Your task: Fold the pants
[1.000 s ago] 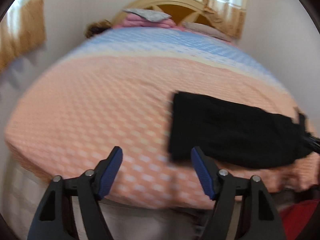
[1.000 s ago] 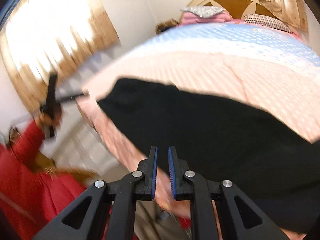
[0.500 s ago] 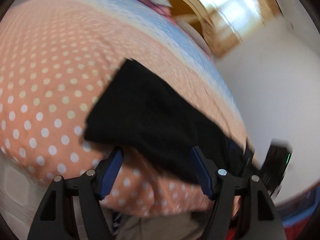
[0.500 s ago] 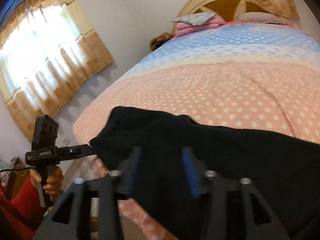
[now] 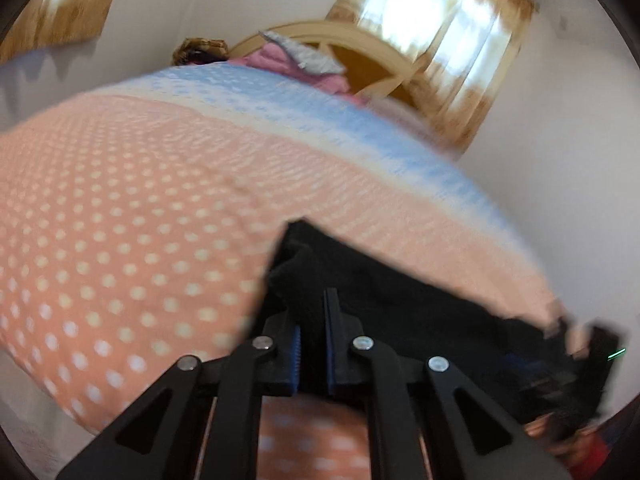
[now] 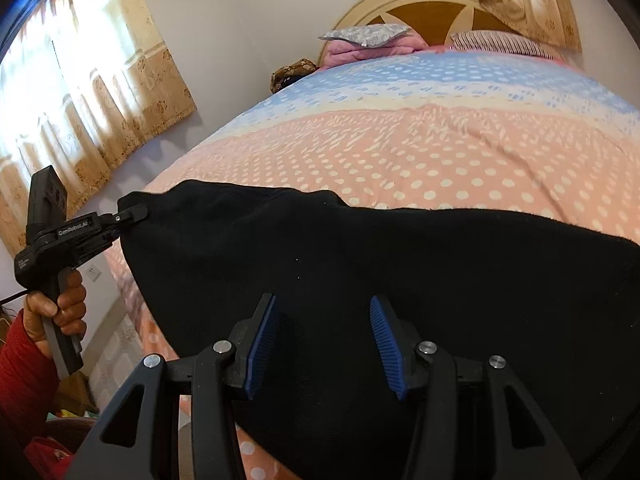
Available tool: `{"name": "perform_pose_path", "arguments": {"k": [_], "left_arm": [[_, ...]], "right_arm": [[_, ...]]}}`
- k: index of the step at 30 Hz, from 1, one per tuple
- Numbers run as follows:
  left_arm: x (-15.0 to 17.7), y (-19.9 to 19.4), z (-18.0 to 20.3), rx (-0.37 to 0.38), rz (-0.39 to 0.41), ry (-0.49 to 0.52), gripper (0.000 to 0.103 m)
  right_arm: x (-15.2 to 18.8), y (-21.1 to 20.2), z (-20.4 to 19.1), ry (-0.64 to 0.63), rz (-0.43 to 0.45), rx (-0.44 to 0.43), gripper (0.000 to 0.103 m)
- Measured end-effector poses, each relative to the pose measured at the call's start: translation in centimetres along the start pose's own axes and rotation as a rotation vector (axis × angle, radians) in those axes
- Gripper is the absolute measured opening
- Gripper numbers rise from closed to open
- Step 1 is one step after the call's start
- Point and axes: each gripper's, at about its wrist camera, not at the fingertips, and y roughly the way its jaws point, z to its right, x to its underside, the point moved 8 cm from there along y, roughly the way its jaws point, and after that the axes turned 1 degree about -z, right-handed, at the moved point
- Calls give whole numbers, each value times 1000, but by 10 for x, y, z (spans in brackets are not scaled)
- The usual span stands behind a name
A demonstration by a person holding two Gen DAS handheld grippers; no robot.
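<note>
The black pants [image 6: 400, 272] lie across the near part of the bed, also showing in the left wrist view [image 5: 392, 292]. My left gripper [image 5: 312, 324] is shut on the pants' left end; in the right wrist view it [image 6: 136, 214] pinches that corner and lifts it slightly. My right gripper [image 6: 322, 340] is open, its blue pads [image 6: 260, 344] spread just above the black cloth near the front edge, holding nothing.
The bed has a pink and blue polka-dot cover [image 6: 420, 144]. Pillows and folded bedding [image 6: 360, 42] lie by the wooden headboard [image 6: 432, 8]. Curtained windows [image 6: 80, 80] on the left wall. The bed's front edge drops off just below the pants.
My left gripper closed on the pants' left end and raised it. My right gripper went from shut to open and came over the pants.
</note>
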Motion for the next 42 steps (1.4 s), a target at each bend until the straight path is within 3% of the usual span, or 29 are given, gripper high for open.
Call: {"name": "perform_pose_path", "arguments": {"k": [2,4,6,9,11,14,17,20,23,26,30,34,37,42], "left_arm": [[7,15,-10,-44,-37,19,21],[1,7,-16,-70,-25,0,46],[-9,-11,-32,-155,10,-10,58],[-27,-42,-53,-265,84,-4,58],[-38,-54,-52,-292,117,10,55],[-35,-40,-13,-201,92,88,45],[-16,-5,34,-89,25,180,36],[6,26,51,-87,-38,230,31],[19,32,51,-165,-30,299,30],[20,29,50,-198,-22,326,30],[22,27,53,-193,-18,297,31],[23,30,56,-201,-14,295,31],[23,34,56,-195,-17,287,31],[23,35,57,-198,-15,303,32]], "right_arm": [[0,2,0,-7,3,7,50],[-1,2,0,-14,-1,10,50],[-1,2,-1,-15,-9,7,50],[-5,-3,3,29,-35,-29,50],[-18,-13,7,72,-18,-75,50],[-51,-23,9,77,41,-129,51],[-78,-10,8,25,39,-128,51],[-81,25,3,4,-52,-164,51],[-60,58,-5,-11,-189,-180,51],[-51,55,-17,-80,-200,-168,51],[-49,56,-24,-55,-270,-251,56],[-57,80,-22,29,-272,-302,63],[-72,91,-22,89,-227,-344,71],[-96,86,-5,173,-155,-380,70]]}}
